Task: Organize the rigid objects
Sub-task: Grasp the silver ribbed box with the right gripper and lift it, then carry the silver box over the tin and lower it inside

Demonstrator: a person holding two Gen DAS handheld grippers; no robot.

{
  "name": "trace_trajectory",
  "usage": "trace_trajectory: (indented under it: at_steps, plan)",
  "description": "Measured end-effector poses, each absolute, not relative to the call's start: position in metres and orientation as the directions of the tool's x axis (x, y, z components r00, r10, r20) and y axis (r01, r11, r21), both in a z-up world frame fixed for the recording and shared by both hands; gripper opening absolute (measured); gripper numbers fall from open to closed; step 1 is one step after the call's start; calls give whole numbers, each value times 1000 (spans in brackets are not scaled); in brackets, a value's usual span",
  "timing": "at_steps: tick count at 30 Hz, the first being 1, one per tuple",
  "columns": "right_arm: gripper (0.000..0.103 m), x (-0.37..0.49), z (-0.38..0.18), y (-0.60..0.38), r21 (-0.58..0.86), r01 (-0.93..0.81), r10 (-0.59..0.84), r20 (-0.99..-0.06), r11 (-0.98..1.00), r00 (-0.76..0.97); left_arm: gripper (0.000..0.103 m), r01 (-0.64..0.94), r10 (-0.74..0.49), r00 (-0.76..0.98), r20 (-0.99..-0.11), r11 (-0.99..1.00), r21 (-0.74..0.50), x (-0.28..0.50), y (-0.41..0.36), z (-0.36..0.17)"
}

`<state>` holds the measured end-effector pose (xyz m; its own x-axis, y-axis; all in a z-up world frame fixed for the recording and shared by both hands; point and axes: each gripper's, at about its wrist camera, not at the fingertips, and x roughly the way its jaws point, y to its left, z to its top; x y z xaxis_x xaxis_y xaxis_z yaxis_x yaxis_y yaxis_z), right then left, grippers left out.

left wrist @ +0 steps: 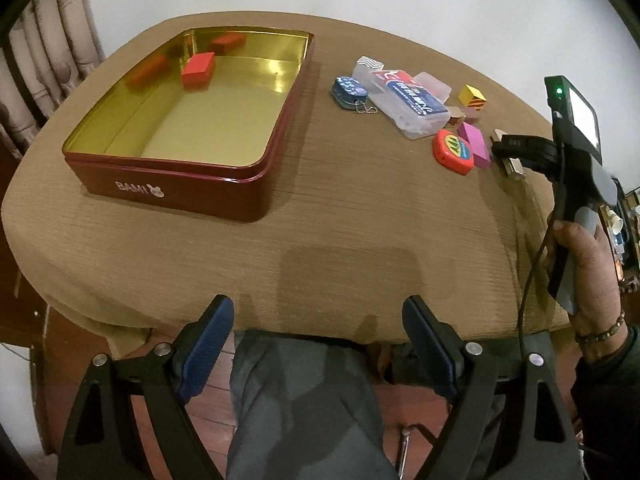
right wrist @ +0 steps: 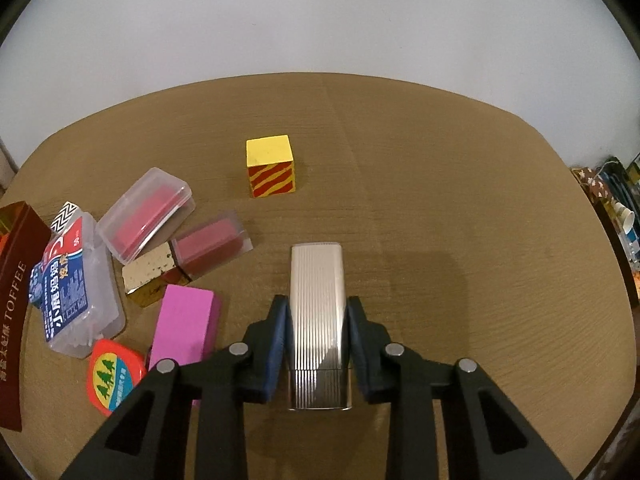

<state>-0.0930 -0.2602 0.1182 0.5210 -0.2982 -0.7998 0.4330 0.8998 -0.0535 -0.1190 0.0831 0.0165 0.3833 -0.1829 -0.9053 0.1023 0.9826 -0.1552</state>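
My right gripper (right wrist: pixel 316 308) is shut on a ribbed silver metal case (right wrist: pixel 317 304), held just above the table; it also shows in the left wrist view (left wrist: pixel 505 148). My left gripper (left wrist: pixel 318 312) is open and empty at the table's near edge. A dark red tin (left wrist: pixel 176 184) with a gold inside holds a red block (left wrist: pixel 199 68). Loose items lie in a group: a yellow striped cube (right wrist: pixel 271 168), a pink block (right wrist: pixel 185 324), a red round case (right wrist: pixel 114 376), clear plastic boxes (right wrist: pixel 144 212) and a blue tin (left wrist: pixel 347 91).
The table has a tan cloth (left wrist: pixel 360 220). A tin lid marked TOFFEE (right wrist: pixel 16 312) stands at the left in the right wrist view. A gold speckled block (right wrist: pixel 154 276) lies among the boxes. My legs (left wrist: pixel 304 400) are below the table edge.
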Motion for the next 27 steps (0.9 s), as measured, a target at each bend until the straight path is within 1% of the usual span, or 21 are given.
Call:
trace_trajectory:
  at_steps: [4,7,13,21,27]
  plan:
    - [29,-98,107,-266,-48,431,-294,-797,901,528,83,88,-189,382,-905,982,-167,-120,85,18]
    - [29,-91,110,-275,-49,430,-297,-793,902,533,83,76,-186,383,-905,983,-170,-122,84,19]
    - [29,-105,119,-267,-79,424,-330,-761,902,558,83,78,-182,387,-904,983,-165,-126,79,19]
    - [29,-109,127,-229,-96,407,-346,-717,908,605,83,62,-179,376,-909,984,-169,-129,78,15]
    - [29,-106,151,-203,-93,365,-325,-687,926,650,83,44,-177,392,-903,984,-174,-133,84,23]
